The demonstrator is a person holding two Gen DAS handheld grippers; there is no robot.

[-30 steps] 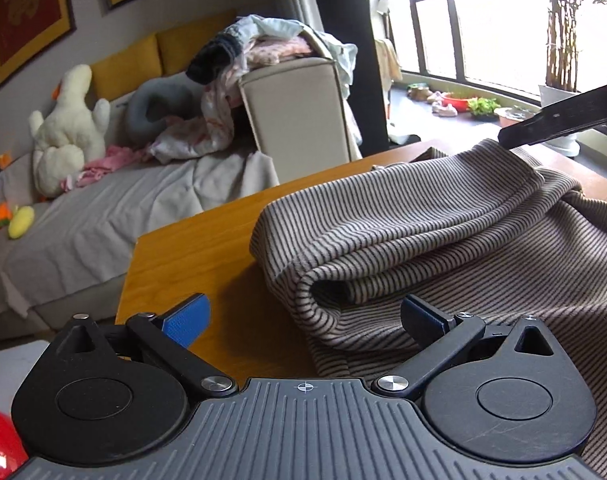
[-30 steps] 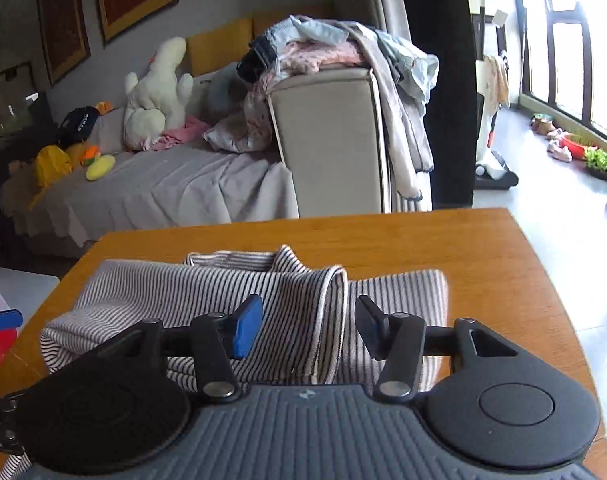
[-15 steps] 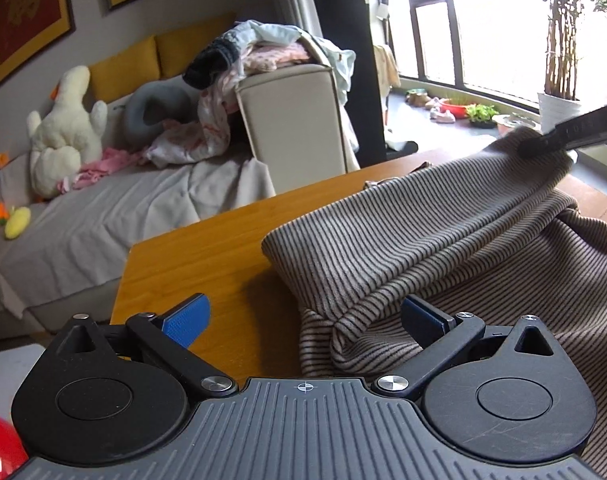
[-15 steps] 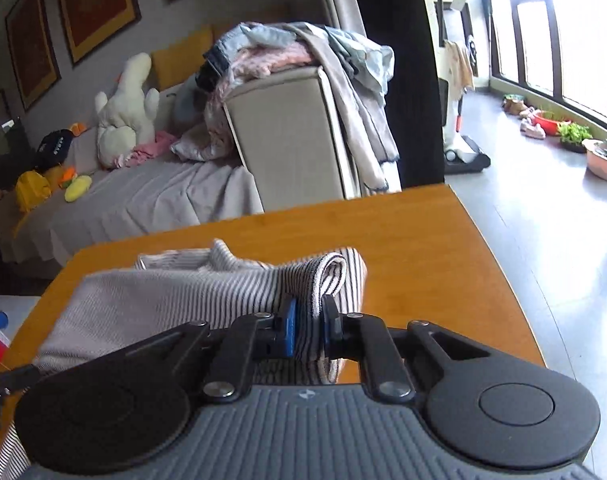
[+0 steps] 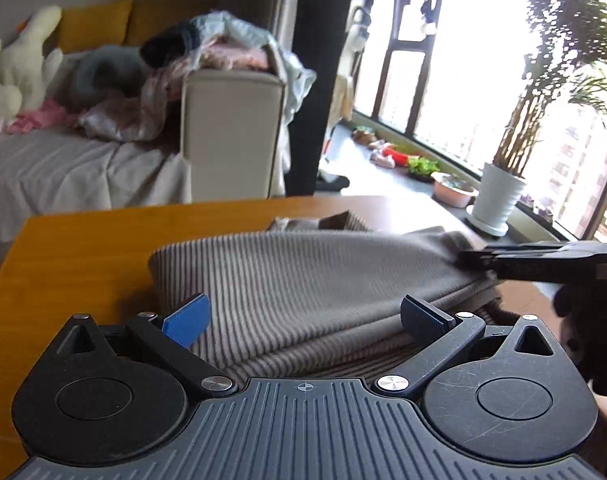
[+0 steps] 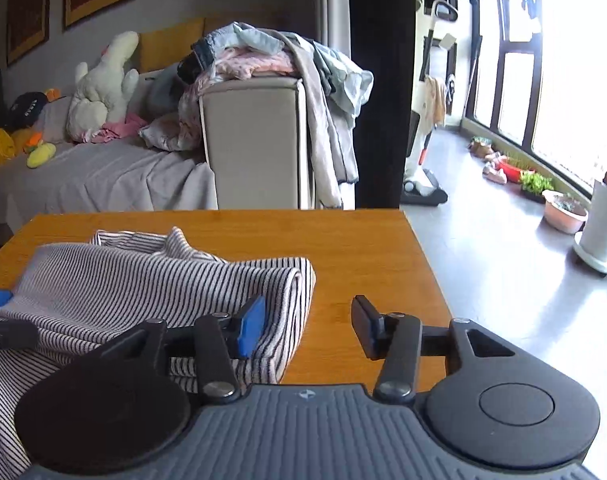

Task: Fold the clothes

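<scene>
1. Half a second back my right gripper (image 6: 307, 326) was pinched on the folded edge of the striped garment (image 6: 143, 284); now its jaws are opening and the fold lies just left of the gap, with bare table (image 6: 355, 248) between the pads.
2. Since then the left wrist view has swung toward the window, and the garment (image 5: 303, 280) looks flatter on the table (image 5: 83, 248).
3. My left gripper (image 5: 303, 316) stands wide open over the cloth, the pads not pressing it.
4. Motion blur smears the left view. The right gripper (image 5: 543, 258) shows there only as a dark bar at the cloth's far edge, and I cannot tell whether it touches.
5. Both gripper bodies hide the garment's near part, and it is cut off at the lower left of the right view.
6. Beyond the table stand a sofa (image 6: 103, 176), an armrest heaped with clothes (image 6: 271, 56), a plush toy (image 6: 103, 88) and a white plant pot (image 6: 601, 236).
</scene>
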